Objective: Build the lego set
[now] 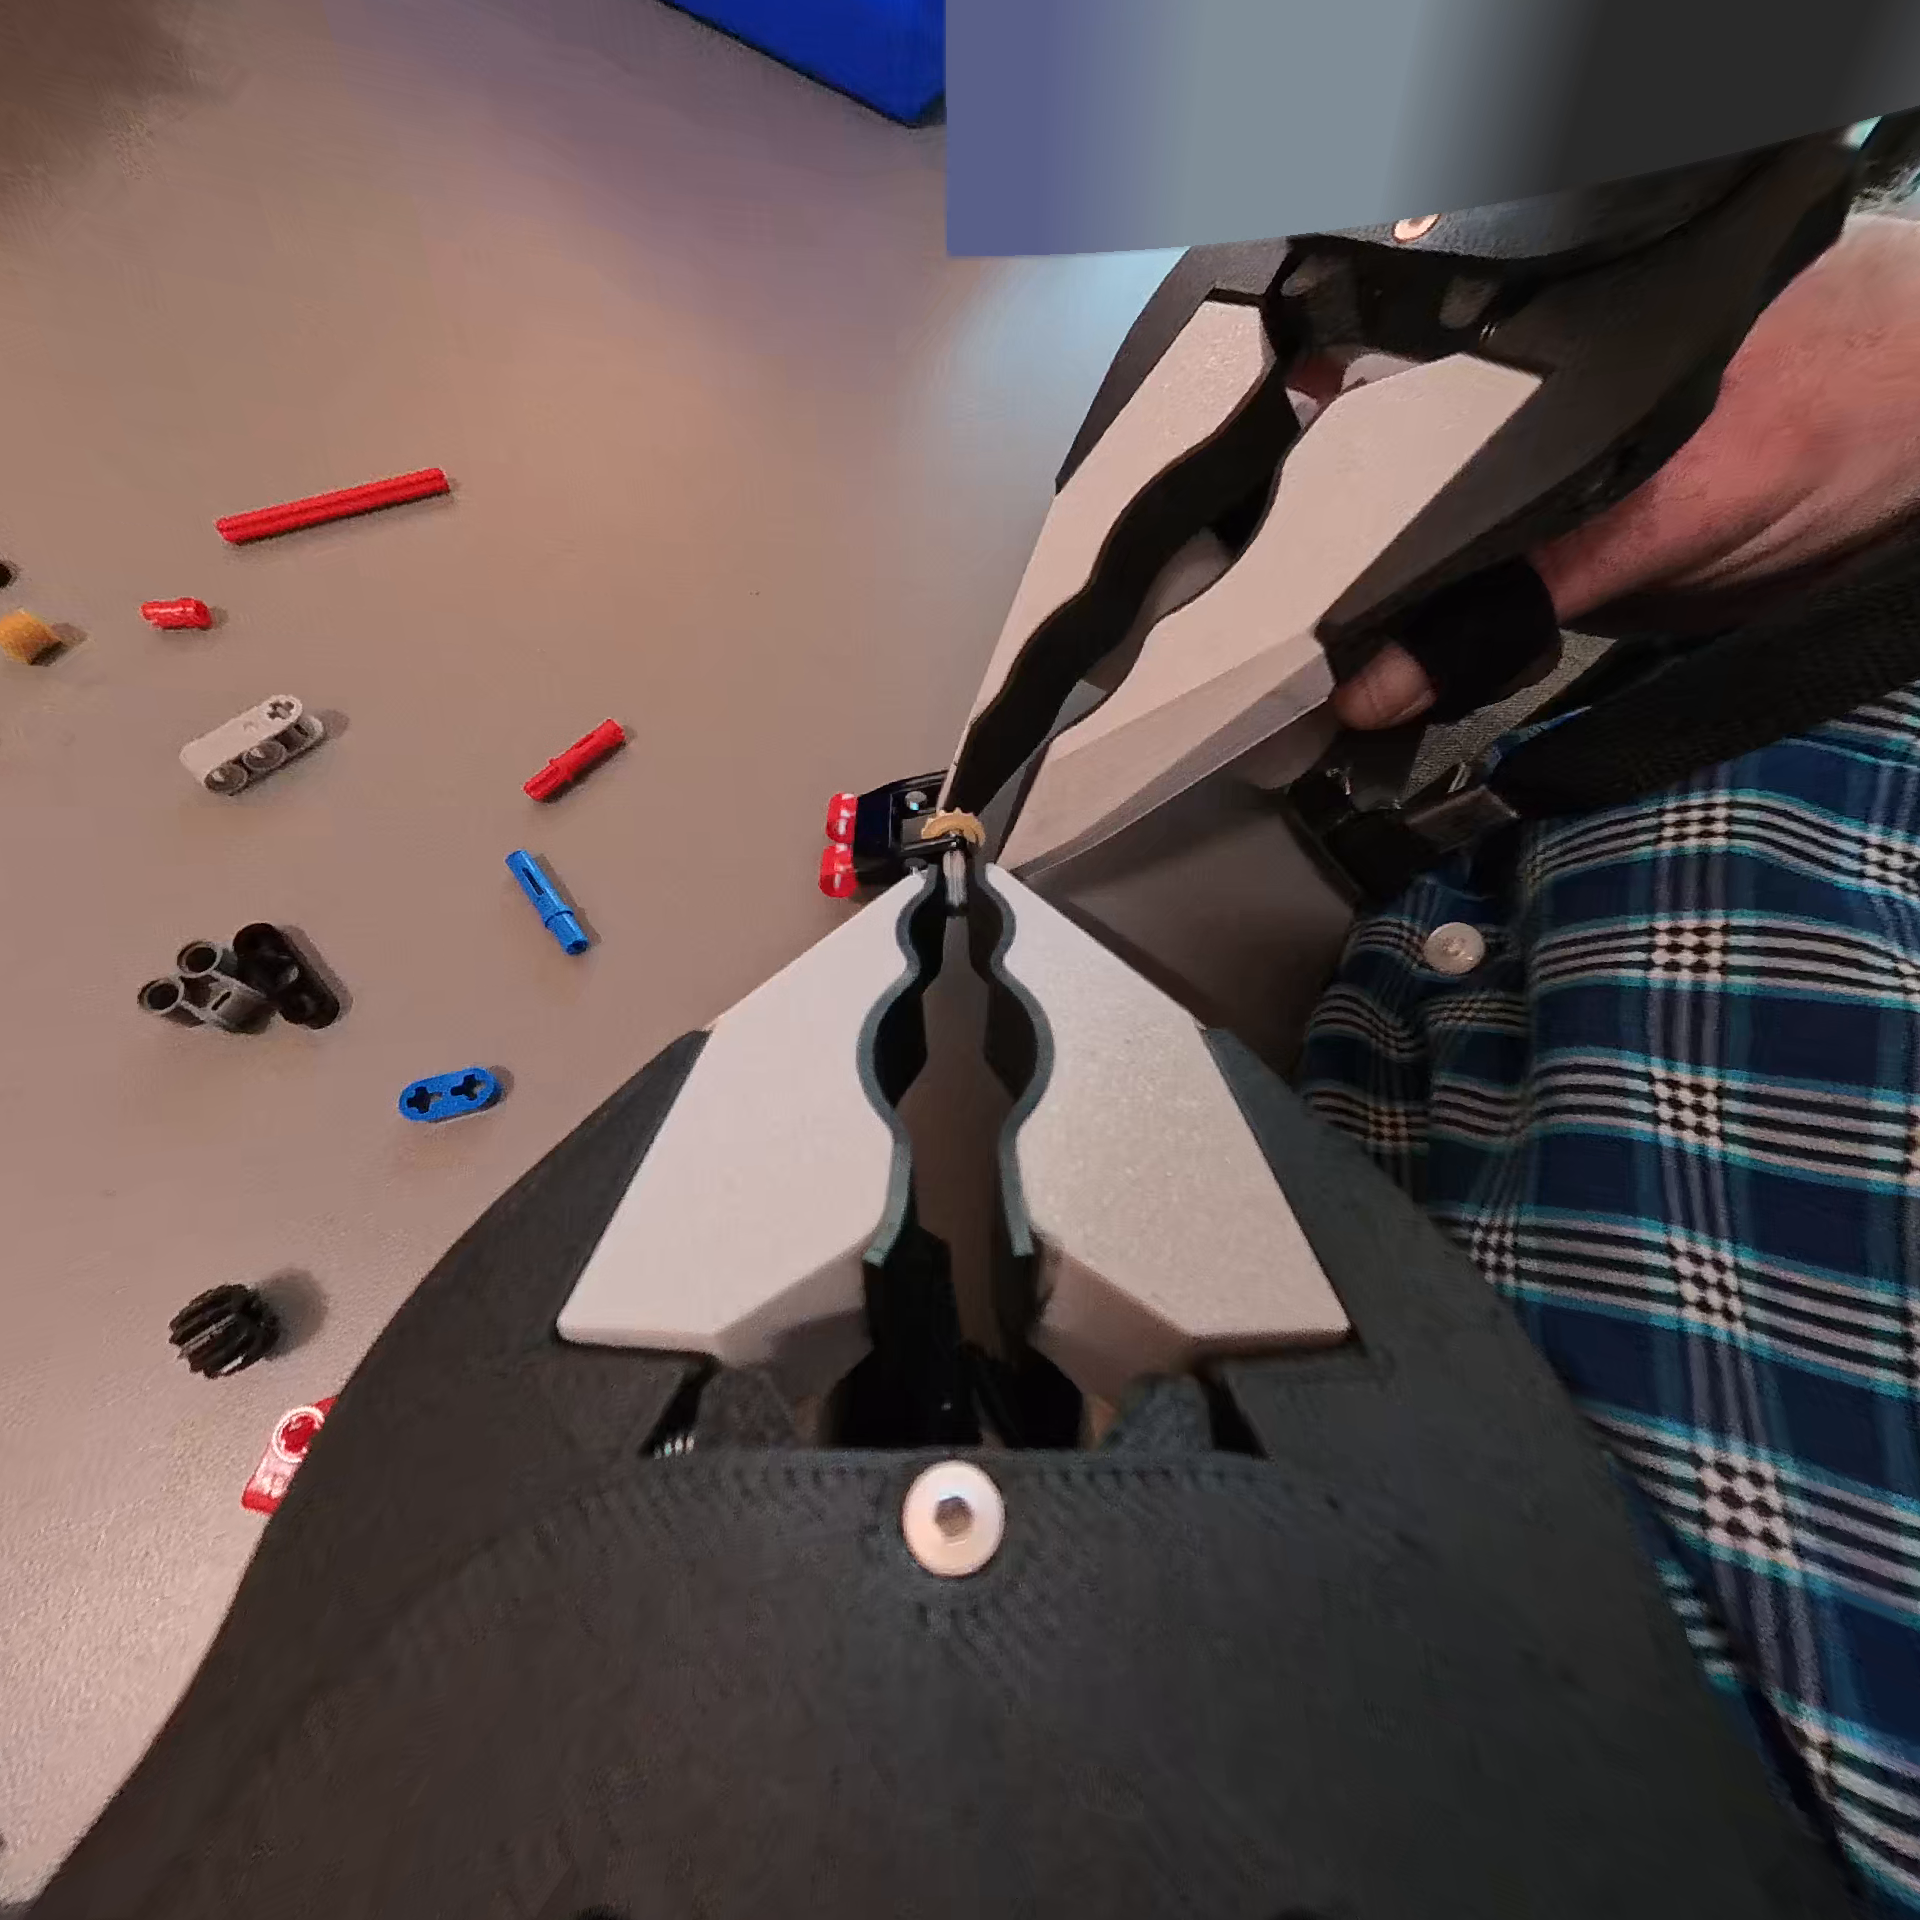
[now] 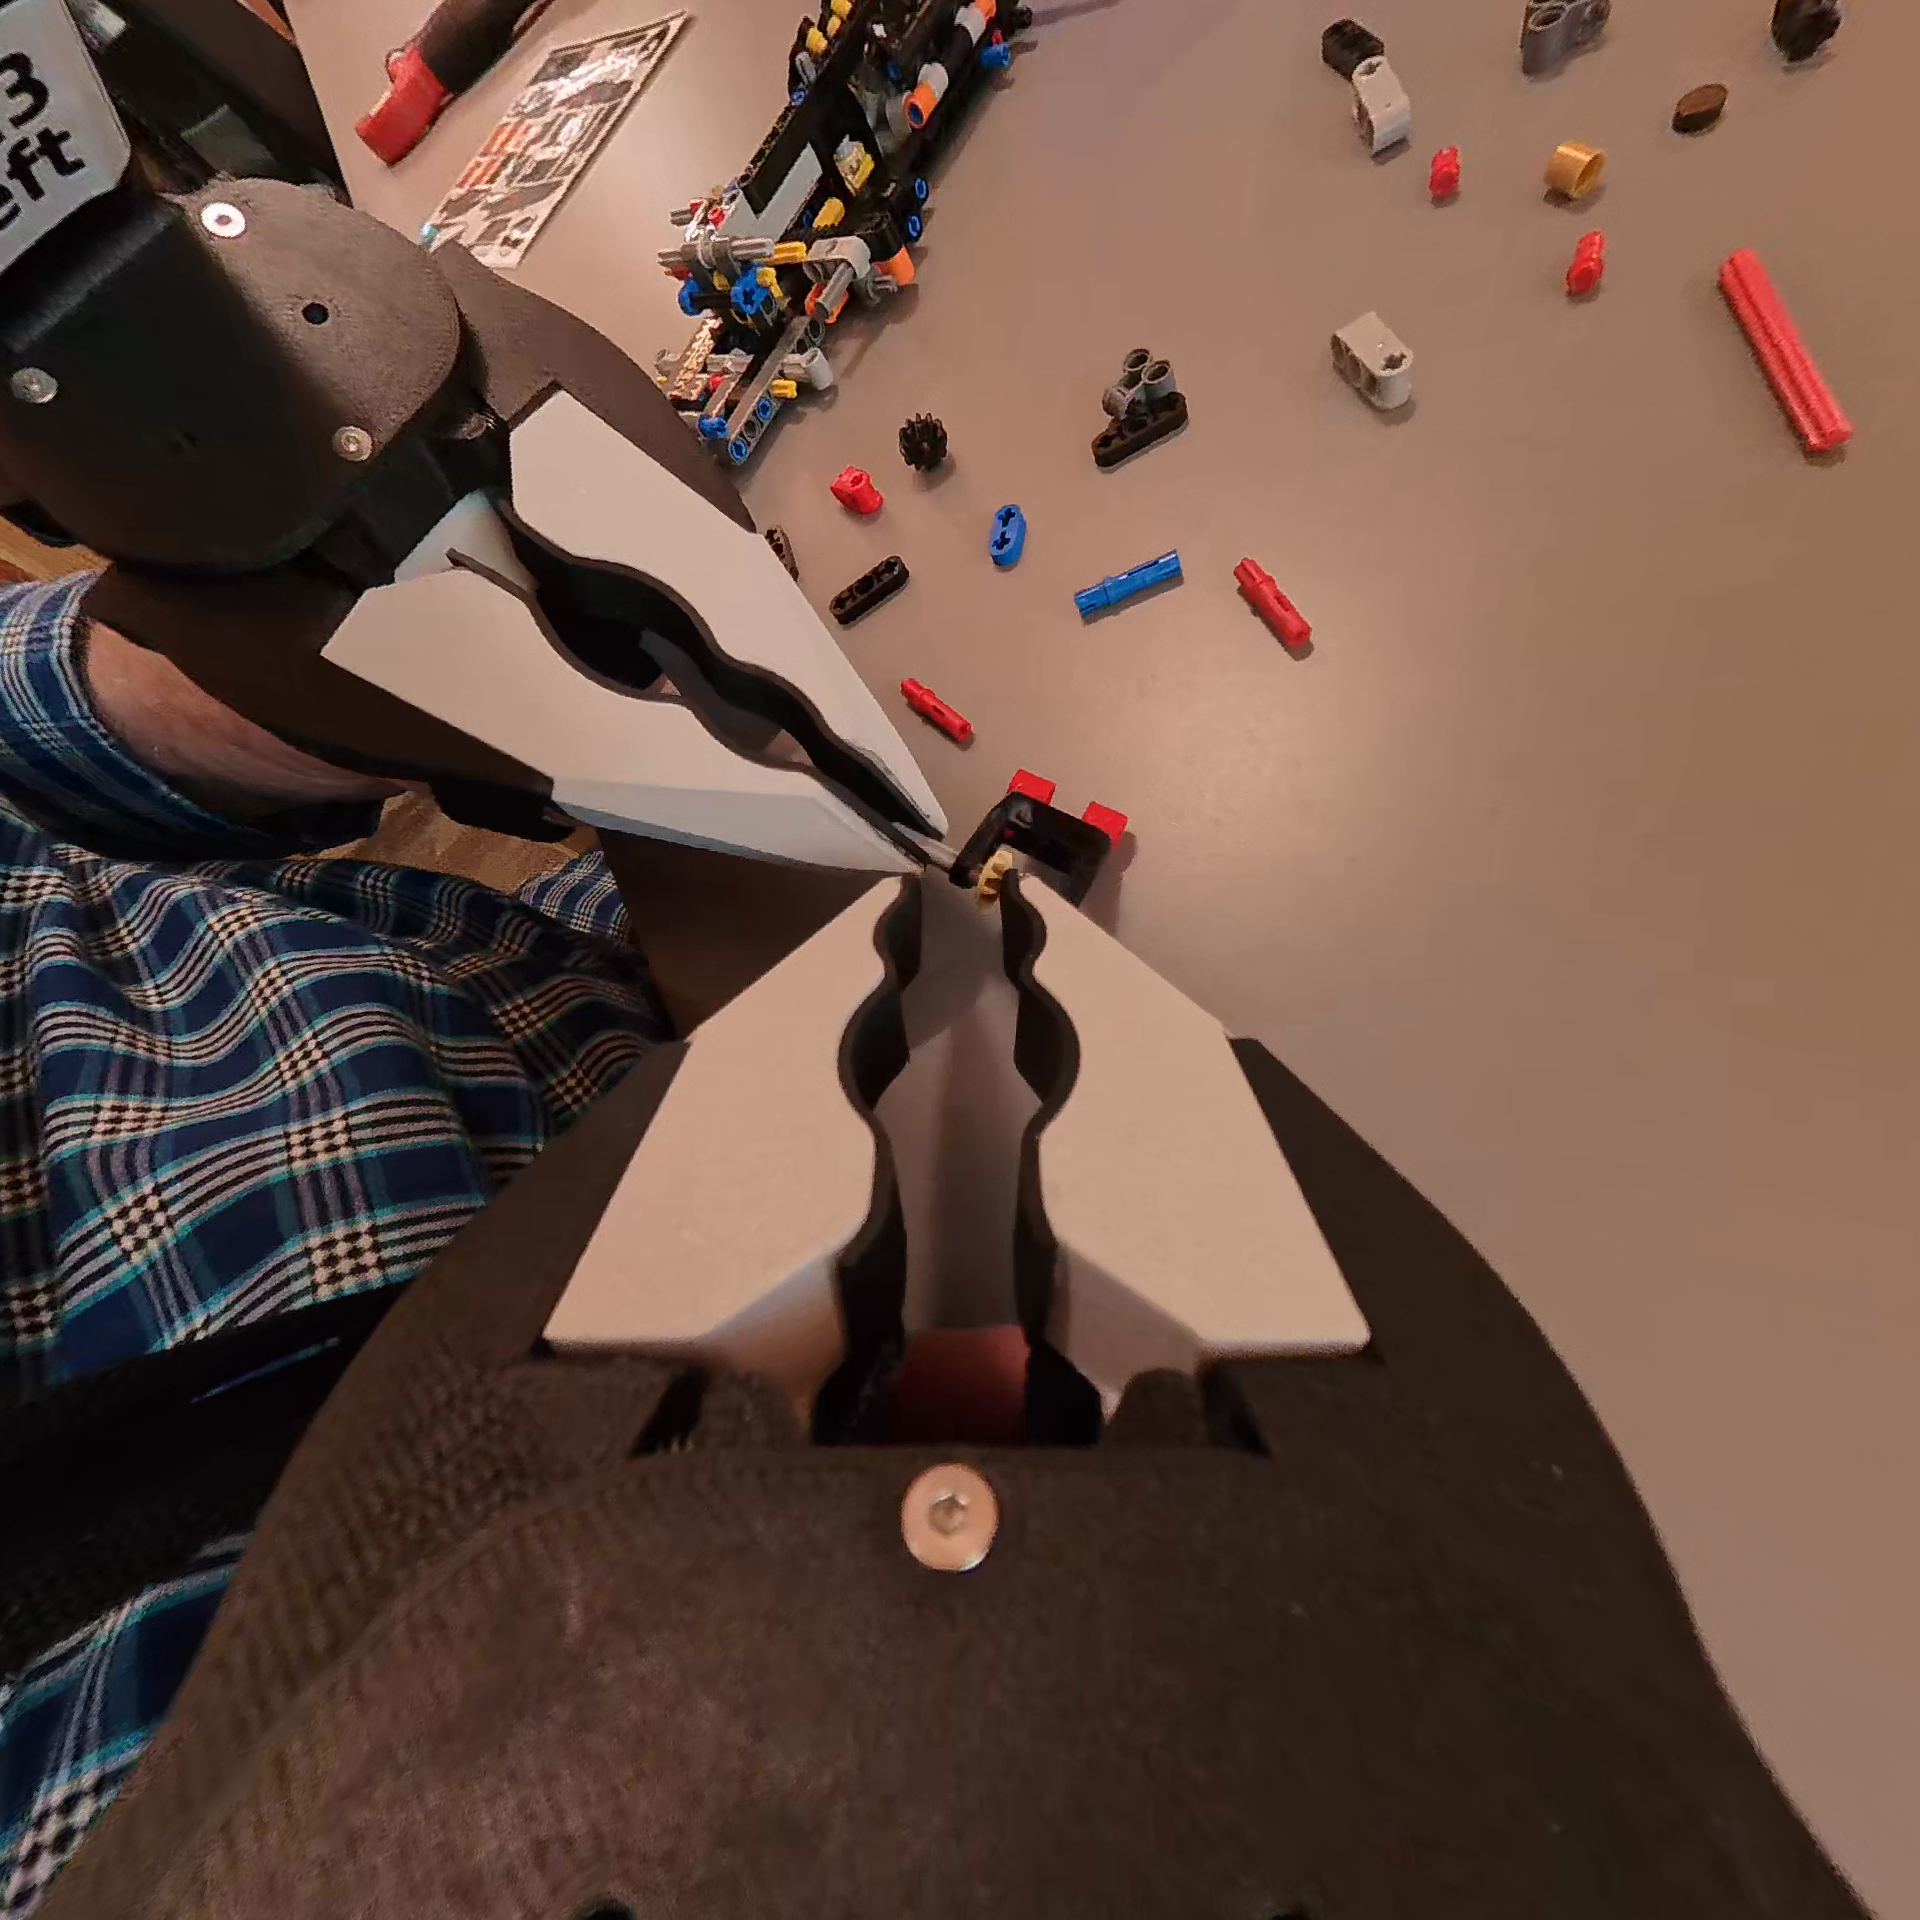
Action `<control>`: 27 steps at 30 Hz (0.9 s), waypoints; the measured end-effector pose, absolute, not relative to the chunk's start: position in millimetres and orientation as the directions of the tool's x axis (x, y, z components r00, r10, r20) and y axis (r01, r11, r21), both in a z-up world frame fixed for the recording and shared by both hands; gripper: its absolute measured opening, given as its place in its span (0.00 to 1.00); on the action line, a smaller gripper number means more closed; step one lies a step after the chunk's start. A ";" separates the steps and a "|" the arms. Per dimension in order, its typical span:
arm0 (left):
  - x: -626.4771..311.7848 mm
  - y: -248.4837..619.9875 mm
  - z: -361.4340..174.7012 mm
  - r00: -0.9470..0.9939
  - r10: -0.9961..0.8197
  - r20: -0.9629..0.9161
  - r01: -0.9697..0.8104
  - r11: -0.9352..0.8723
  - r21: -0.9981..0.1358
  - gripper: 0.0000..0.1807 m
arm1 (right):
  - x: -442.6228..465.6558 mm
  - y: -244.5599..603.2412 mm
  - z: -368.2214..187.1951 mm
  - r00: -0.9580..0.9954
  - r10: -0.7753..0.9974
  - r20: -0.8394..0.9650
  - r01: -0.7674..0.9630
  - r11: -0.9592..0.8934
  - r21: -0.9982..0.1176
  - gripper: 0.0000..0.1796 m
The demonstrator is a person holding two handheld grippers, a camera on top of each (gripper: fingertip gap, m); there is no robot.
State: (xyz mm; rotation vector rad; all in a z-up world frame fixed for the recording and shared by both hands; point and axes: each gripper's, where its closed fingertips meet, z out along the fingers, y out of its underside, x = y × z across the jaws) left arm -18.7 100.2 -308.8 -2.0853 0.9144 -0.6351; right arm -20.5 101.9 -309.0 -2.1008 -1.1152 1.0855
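A small black frame (image 1: 888, 831) with two red pins is at the table's near edge, also in the right wrist view (image 2: 1055, 831). A short grey axle (image 1: 954, 883) carries a tan gear (image 1: 951, 828) at the frame's corner. My left gripper (image 1: 951, 888) is shut on the axle; it also shows in the right wrist view (image 2: 933, 850). My right gripper (image 2: 956, 885) is slightly open, with the tan gear (image 2: 995, 871) against its right fingertip (image 2: 1023, 899). It reaches in from the upper right in the left wrist view (image 1: 961, 808).
A partly built model (image 2: 821, 208) and a printed sheet (image 2: 561, 135) lie at the back. Loose parts are scattered on the table: a long red axle (image 2: 1782, 348), a blue pin (image 2: 1127, 584), a black gear (image 2: 922, 442), a blue link (image 1: 449, 1096). A person in a plaid shirt (image 1: 1662, 1143) is at the near edge. Only a small space, under 4 cm, lies between the two pairs of fingers. Both grippers' tips are roughly 8 cm from the blue pin (image 2: 1127, 584). My left wrist view (image 1: 542, 904) looks at it from another angle.
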 end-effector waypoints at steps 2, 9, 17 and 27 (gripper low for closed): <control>-18.7 100.1 -309.6 0.621 -0.773 0.128 -0.403 -0.455 -0.794 0.01 | -20.5 101.7 -310.1 0.347 0.847 -0.402 0.434 -0.525 -0.732 0.06; -19.6 100.7 -312.2 0.631 -0.769 0.098 -0.425 -0.449 -0.786 0.01 | -21.8 101.6 -312.9 0.368 0.838 -0.403 0.438 -0.538 -0.720 0.06; -19.8 101.7 -314.9 0.642 -0.765 0.050 -0.455 -0.433 -0.778 0.01 | -21.6 102.2 -315.4 0.419 0.792 -0.443 0.404 -0.600 -0.690 0.06; -20.2 102.1 -318.6 0.646 -0.763 0.020 -0.483 -0.430 -0.763 0.01 | -21.9 102.0 -319.0 0.465 0.721 -0.515 0.351 -0.684 -0.640 0.06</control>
